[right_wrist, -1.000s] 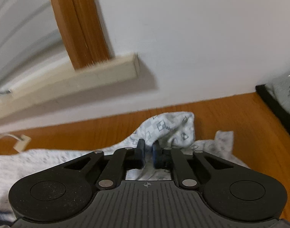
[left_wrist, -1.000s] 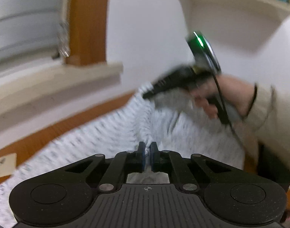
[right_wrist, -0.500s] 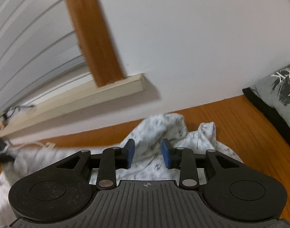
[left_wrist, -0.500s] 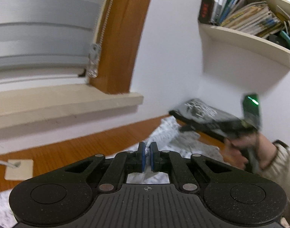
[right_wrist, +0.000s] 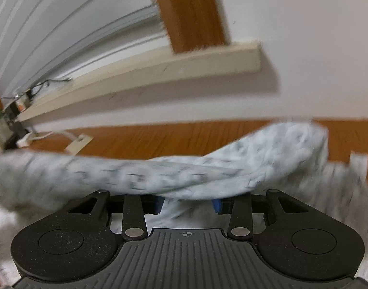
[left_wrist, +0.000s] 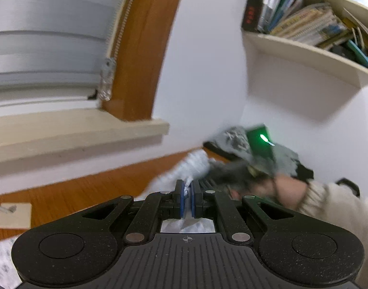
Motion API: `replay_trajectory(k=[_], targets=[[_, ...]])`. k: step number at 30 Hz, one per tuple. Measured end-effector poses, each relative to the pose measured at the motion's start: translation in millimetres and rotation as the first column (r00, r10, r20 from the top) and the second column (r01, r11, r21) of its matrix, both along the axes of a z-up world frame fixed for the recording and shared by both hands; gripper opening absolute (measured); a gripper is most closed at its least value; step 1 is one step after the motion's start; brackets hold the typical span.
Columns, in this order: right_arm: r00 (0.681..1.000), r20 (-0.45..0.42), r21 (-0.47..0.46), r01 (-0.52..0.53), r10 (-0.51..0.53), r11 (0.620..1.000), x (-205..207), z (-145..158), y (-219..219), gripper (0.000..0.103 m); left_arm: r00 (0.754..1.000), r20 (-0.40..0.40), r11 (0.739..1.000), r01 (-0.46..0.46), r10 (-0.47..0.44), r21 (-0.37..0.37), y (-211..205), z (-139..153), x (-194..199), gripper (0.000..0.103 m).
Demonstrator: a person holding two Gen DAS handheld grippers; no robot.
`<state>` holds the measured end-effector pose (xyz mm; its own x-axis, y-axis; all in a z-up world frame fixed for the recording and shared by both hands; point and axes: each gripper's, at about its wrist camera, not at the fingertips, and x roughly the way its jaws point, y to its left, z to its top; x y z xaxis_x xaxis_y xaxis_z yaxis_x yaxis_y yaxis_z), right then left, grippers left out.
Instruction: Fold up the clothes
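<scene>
Left claw pinching patterned white garment; right claw opening, pads clear of cloth lying between.

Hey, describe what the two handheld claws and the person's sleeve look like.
Both claws, left claw and right claw, are matte black with ribbed bases, round side discs, silver rivets and blue pads. Seen from the left wrist, the right claw's body carries a green light. The sleeve is beige.

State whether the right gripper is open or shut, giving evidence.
Open, jaws opening: the right gripper shows its blue pads apart, the patterned white garment draped over them, unpinched.
</scene>
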<state>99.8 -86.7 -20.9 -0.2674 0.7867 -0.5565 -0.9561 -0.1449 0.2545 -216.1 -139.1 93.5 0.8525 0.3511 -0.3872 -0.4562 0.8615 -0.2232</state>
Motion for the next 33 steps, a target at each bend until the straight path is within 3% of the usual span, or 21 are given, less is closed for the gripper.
replay_trajectory(k=[6, 9, 12, 16, 21, 28, 29, 30, 31, 32, 33], targets=[[0.983, -0.003, 0.035, 0.184, -0.184, 0.982, 43.5, -12.1, -20.7, 0.039, 0.998, -0.011, 0.998, 0.054, -0.054, -0.043, -14.4, -22.9, -3.3, 0.005], [0.975, -0.033, 0.008, 0.218, -0.218, 0.976, 58.9, -16.3, -27.8, 0.032, 0.997, -0.031, 0.996, 0.074, -0.076, -0.058, -18.2, -34.3, -1.8, 0.005], [0.961, -0.042, 0.027, 0.274, -0.273, 0.961, 67.0, -3.1, -38.2, 0.032, 0.996, -0.044, 0.995, 0.076, -0.079, -0.066, -18.2, -41.1, -1.3, 0.005], [0.933, -0.125, 0.072, 0.349, -0.338, 0.934, 77.5, 16.5, -50.9, 0.033, 0.995, -0.05, 0.995, 0.078, -0.081, -0.059, -18.3, -42.7, -1.4, 0.005], [0.939, -0.167, 0.035, 0.31, -0.301, 0.95, 77.4, 19.7, -47.2, 0.049, 0.994, -0.06, 0.996, 0.084, -0.086, -0.04, -21.6, -42.6, 1.2, 0.005], [0.941, -0.178, -0.038, 0.286, -0.288, 0.957, 63.8, 5.4, -22.1, 0.055, 0.99, -0.09, 0.993, 0.108, -0.112, -0.044, -24.9, -52.3, 8.9, 0.005], [0.939, -0.178, -0.044, 0.29, -0.294, 0.956, 64.0, 5.1, -19.3, 0.054, 0.989, -0.095, 0.993, 0.11, -0.114, -0.043, -25.5, -53.4, 9.9, 0.005], [0.939, -0.19, -0.046, 0.283, -0.286, 0.958, 65.7, 6.8, -19.4, 0.046, 0.989, -0.098, 0.993, 0.111, -0.115, -0.041, -26.1, -54.3, 10.4, 0.005], [0.939, -0.207, -0.046, 0.27, -0.273, 0.962, 68.1, 9.3, -20.7, 0.02, 0.988, -0.1, 0.993, 0.112, -0.116, -0.041, -26.3, -55.1, 10.9, 0.005], [0.939, -0.225, -0.046, 0.257, -0.261, 0.965, 70.5, 11.8, -22.1, 0.007, 0.988, -0.103, 0.993, 0.113, -0.117, -0.043, -26.4, -55.9, 11.2, 0.005], [0.938, -0.243, -0.045, 0.244, -0.248, 0.969, 72.9, 14.4, -23.4, 0.007, 0.987, -0.104, 0.992, 0.114, -0.118, -0.044, -26.6, -56.5, 11.4, 0.005]])
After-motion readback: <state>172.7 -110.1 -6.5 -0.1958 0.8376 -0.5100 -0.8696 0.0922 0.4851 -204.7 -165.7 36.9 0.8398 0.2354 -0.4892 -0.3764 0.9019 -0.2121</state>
